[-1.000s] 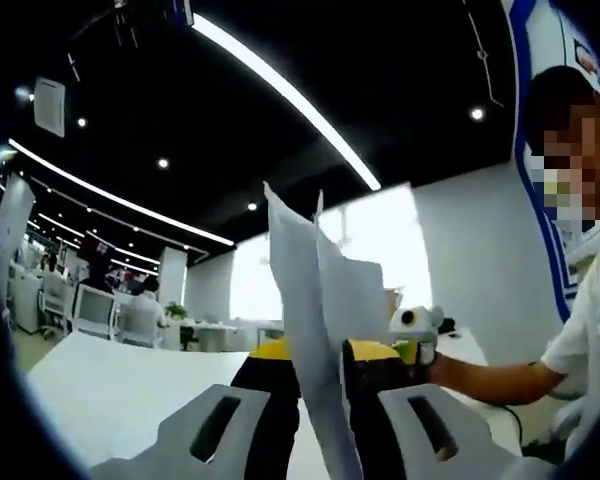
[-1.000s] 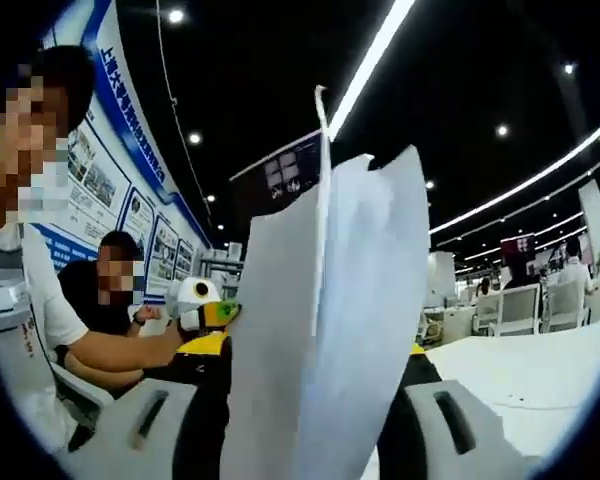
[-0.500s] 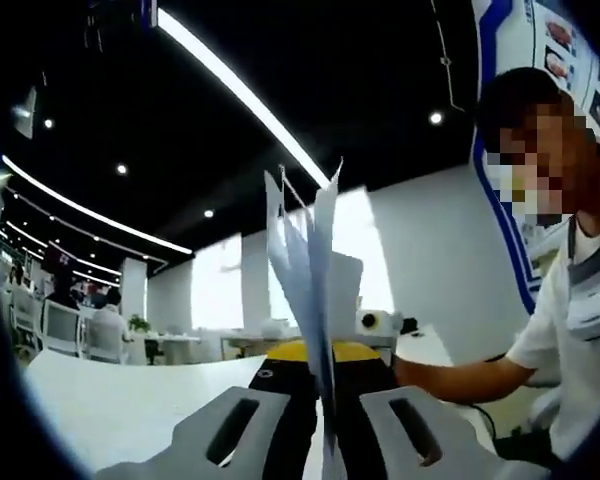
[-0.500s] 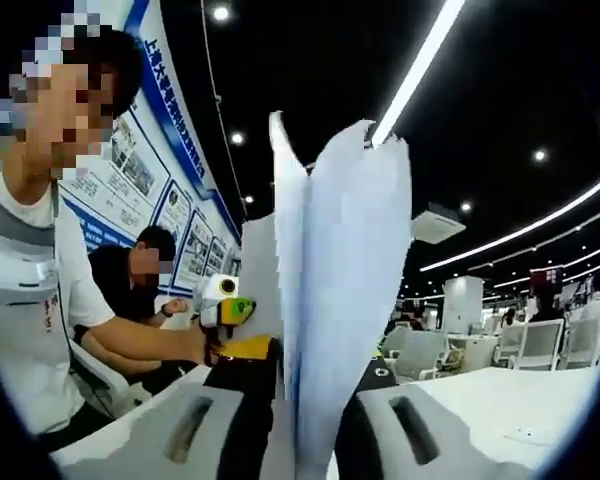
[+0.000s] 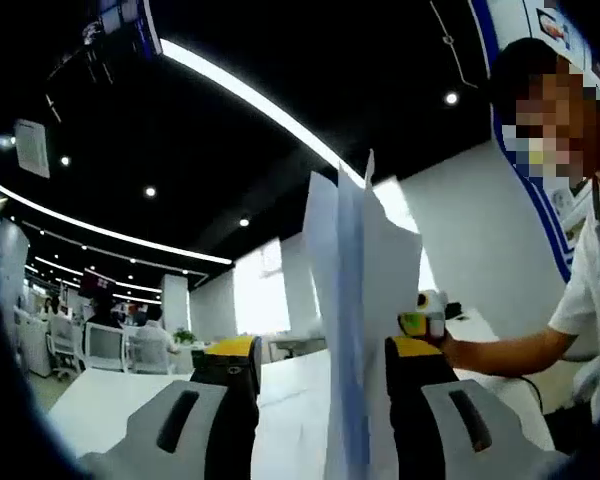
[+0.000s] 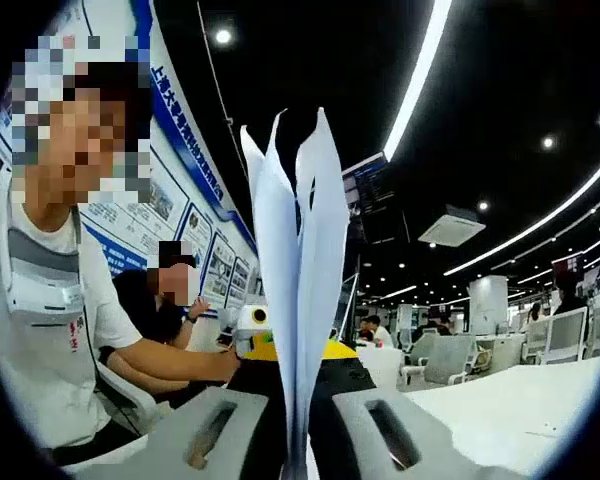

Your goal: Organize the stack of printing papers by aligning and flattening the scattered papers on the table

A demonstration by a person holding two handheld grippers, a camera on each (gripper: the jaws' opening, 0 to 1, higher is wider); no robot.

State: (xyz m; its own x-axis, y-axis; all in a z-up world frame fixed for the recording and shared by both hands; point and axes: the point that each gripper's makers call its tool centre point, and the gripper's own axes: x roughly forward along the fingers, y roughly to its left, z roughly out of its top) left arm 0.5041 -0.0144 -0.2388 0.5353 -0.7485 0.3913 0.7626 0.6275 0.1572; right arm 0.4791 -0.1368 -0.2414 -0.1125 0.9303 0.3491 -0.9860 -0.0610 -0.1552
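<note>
The sheaf of white printing papers stands upright on edge, rising from the bottom centre of the left gripper view to a ragged set of top corners near mid-frame; in the right gripper view the same white sheets fan apart at the top into several separate points. Left gripper: black, yellow-tipped jaws stand apart, the sheaf leaning against the right-hand jaw with a clear gap to the left-hand one, so the papers are loosely bracketed, not clamped. Right gripper: jaws drawn together on the lower part of the sheaf, pinching it. Judgement: the step in hand looks like jogging the sheets on edge to square them. To do it well, the loose side should let the sheets slide while the pinch steadies them, and the bottom edge should meet the white tabletop flat, not on a corner; the splayed tops say alignment is unfinished. A hard pinch low down may crease the sheets or lock in the offset. Room: bare tabletop spreads at lower left of the left gripper view and at lower right of the right gripper view, free for laying the stack down. A person's forearm reaches in at right of the left gripper view.
</note>
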